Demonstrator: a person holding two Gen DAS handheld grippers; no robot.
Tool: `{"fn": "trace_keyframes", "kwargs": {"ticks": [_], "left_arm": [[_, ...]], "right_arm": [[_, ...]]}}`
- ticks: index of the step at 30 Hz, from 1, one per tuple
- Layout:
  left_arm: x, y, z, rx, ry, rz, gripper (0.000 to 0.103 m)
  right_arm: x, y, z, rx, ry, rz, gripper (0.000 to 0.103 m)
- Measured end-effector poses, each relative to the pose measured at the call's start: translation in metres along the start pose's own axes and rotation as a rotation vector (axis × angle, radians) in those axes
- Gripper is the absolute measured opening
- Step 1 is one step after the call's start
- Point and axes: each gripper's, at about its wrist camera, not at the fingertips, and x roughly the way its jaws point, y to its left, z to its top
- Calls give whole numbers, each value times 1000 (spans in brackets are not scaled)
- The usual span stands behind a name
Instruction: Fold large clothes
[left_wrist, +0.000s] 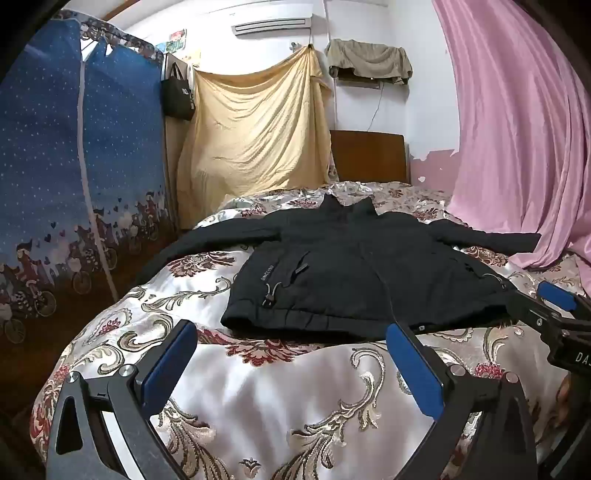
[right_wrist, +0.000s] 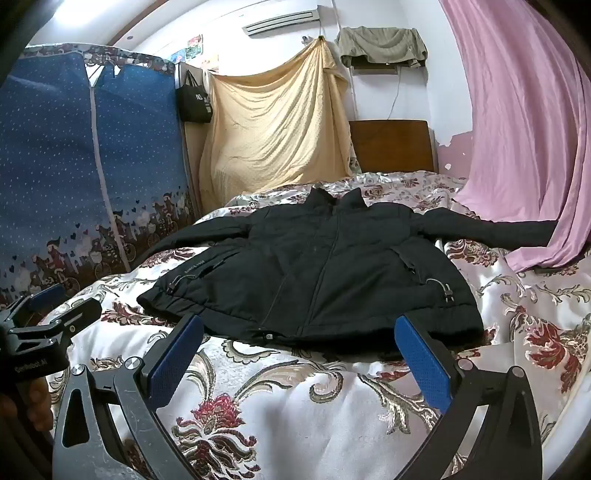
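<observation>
A black zip-up jacket (left_wrist: 351, 269) lies flat and face up on the bed, collar toward the headboard, both sleeves spread out sideways. It also shows in the right wrist view (right_wrist: 325, 266). My left gripper (left_wrist: 291, 332) is open and empty, hovering just short of the jacket's hem near its left part. My right gripper (right_wrist: 299, 328) is open and empty, just short of the hem near its right part. The right gripper also shows in the left wrist view (left_wrist: 550, 306), and the left gripper in the right wrist view (right_wrist: 55, 306).
The bed has a shiny floral bedspread (left_wrist: 258, 398). A blue fabric wardrobe (left_wrist: 74, 166) stands at the left. A pink curtain (left_wrist: 524, 129) hangs at the right and drapes onto the bed by the right sleeve. A wooden headboard (left_wrist: 369, 157) and a yellow sheet (left_wrist: 258, 129) are behind.
</observation>
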Motion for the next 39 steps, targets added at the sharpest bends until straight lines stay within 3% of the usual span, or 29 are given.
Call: {"fn": "trace_keyframes", "kwargs": {"ticks": [39], "left_arm": [[0, 0, 0, 5, 1, 2, 103]], "right_arm": [[2, 0, -1, 9, 2, 5, 102]]}}
